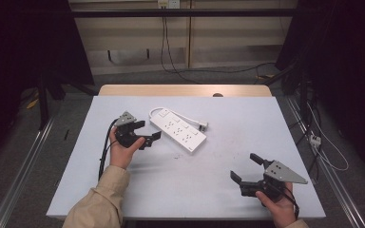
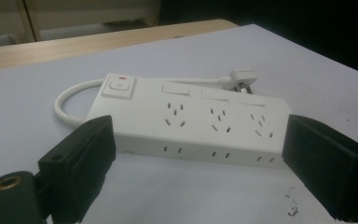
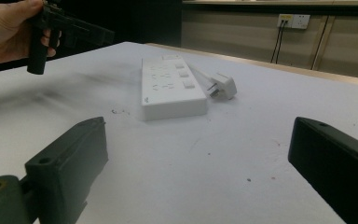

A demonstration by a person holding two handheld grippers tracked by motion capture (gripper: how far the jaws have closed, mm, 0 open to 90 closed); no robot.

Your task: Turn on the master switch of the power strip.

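Observation:
A white power strip (image 1: 178, 129) lies flat on the pale table (image 1: 218, 190), its short cable looping to a white plug (image 1: 202, 125). In the left gripper view the power strip (image 2: 191, 121) sits just beyond the jaws, with a switch at its left end and the plug (image 2: 241, 77) behind. My left gripper (image 1: 148, 131) is open, held just left of the strip with nothing between its jaws. My right gripper (image 1: 245, 166) is open near the table's front right, well away from the power strip (image 3: 170, 88) and plug (image 3: 223, 85).
The table's wooden far edge (image 1: 185, 90) shows beyond the pale cover. Cables (image 1: 171, 57) run over the floor behind to a wall socket. A metal rail (image 1: 24, 166) runs along the left side. In the right gripper view, the other hand's gripper (image 3: 60, 35) is at the upper left.

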